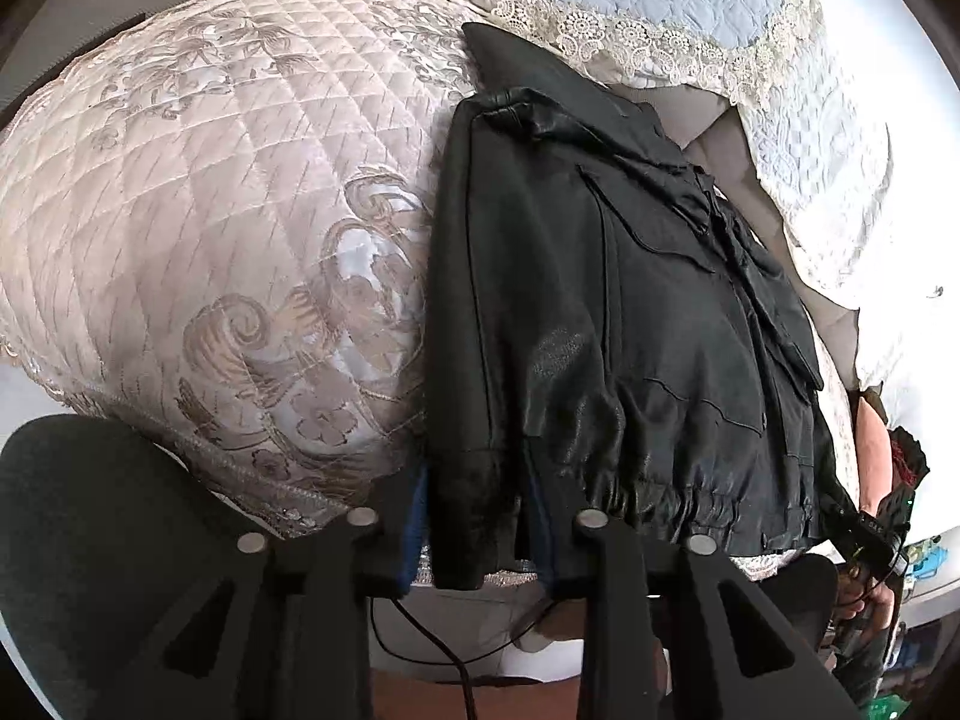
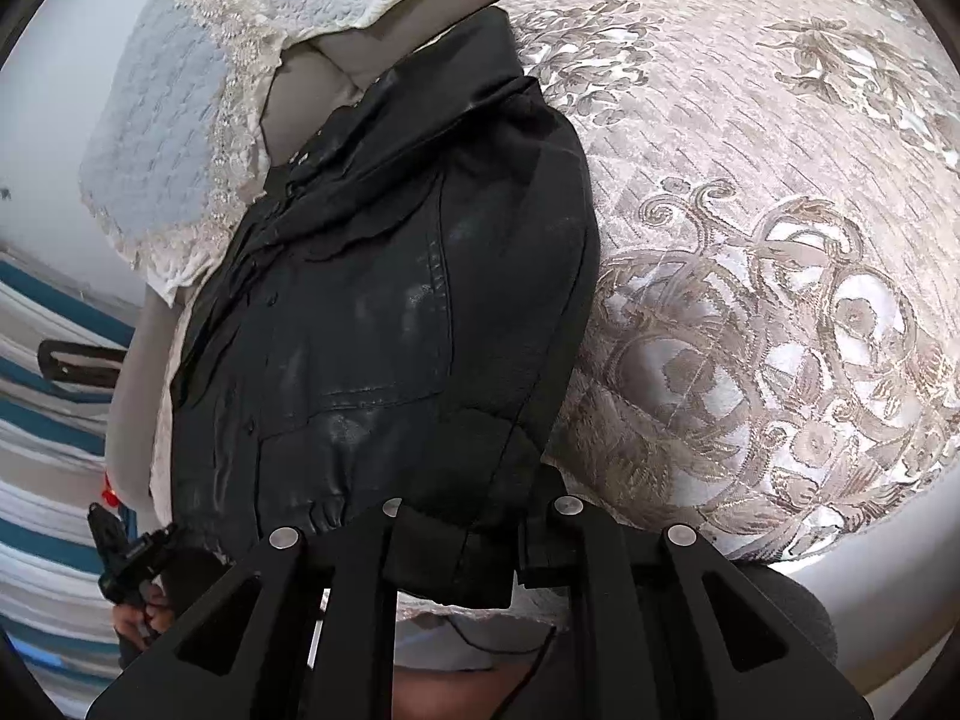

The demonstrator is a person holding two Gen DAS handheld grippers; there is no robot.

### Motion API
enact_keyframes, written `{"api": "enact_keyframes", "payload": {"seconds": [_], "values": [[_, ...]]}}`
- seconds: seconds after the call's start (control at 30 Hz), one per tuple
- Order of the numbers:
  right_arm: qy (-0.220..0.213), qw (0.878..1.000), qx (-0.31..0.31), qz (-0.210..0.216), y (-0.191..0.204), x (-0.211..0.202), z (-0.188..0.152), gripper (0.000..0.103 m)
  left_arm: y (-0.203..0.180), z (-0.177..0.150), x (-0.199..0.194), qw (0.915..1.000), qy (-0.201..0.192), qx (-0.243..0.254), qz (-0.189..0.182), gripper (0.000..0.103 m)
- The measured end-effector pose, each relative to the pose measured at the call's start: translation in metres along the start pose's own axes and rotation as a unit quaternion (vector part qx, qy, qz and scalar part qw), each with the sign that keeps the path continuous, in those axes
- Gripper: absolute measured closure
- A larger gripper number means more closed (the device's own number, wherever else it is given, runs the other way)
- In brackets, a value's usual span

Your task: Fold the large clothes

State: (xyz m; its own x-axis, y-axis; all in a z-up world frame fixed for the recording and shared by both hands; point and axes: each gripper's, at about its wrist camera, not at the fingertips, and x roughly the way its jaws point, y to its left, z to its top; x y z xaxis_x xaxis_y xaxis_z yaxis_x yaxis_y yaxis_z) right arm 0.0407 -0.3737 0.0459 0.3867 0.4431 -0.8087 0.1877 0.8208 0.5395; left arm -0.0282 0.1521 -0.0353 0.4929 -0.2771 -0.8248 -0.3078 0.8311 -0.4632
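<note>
A bed [image 1: 198, 222] with a quilted, cream cover is carrying the work, its stitched diamonds and woven scrolls lying smooth to the rim. Nearest, the left tool [image 1: 474, 546] is pinching the cuff end of the left sleeve [image 1: 465, 360], and the right tool [image 2: 456, 540] is pinching the right sleeve's cuff at the near edge; both are pressed together on cloth. Between them the jacket [image 1: 648, 312] is lying flat, front up, hem towards the person: black, leather-like, creased and dully shining, with a gathered elastic hem, stitched panels and a button placket. Farther off, the collar is pointing at a lace-trimmed pillow [image 1: 648, 12]. The step in hand appears to be the sleeve fold; next, each cuff probably needs lifting and carrying inward across the chest, laid flat without dragging the body.
</note>
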Motion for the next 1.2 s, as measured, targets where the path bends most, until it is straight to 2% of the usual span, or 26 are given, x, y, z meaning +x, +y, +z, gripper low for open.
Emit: {"api": "enact_keyframes", "payload": {"seconds": [0.13,0.27,0.43,0.57,0.73,0.87,1.07,1.2], "values": [[-0.023,0.999,-0.017,0.021,0.01,-0.017,-0.001,0.096,0.002,0.0,-0.013,0.9987,-0.014,-0.007,-0.048,0.095],[-0.049,0.997,-0.026,0.051,0.022,-0.035,0.005,0.097,-0.013,0.007,-0.043,0.9934,-0.057,0.001,-0.099,0.095],[-0.072,0.993,-0.033,0.084,0.04,-0.043,0.025,0.097,-0.04,0.035,-0.071,0.9838,-0.107,0.025,-0.141,0.095],[-0.093,0.99,-0.037,0.1,0.053,-0.045,0.05,0.097,-0.058,0.071,-0.072,0.9768,-0.138,0.036,-0.16,0.095],[-0.114,0.986,-0.034,0.116,0.061,-0.035,0.102,0.097,-0.077,0.134,-0.058,0.9735,-0.162,0.035,-0.158,0.095],[-0.124,0.985,-0.021,0.118,0.062,-0.015,0.145,0.097,-0.079,0.181,-0.04,0.9741,-0.171,0.02,-0.147,0.095],[-0.106,0.99,0.014,0.088,0.061,0.036,0.212,0.097,-0.073,0.244,0.014,0.9808,-0.156,-0.016,-0.116,0.095],[-0.071,0.995,0.049,0.049,0.056,0.088,0.245,0.095,-0.062,0.271,0.068,0.9878,-0.124,-0.04,-0.085,0.095]]}}
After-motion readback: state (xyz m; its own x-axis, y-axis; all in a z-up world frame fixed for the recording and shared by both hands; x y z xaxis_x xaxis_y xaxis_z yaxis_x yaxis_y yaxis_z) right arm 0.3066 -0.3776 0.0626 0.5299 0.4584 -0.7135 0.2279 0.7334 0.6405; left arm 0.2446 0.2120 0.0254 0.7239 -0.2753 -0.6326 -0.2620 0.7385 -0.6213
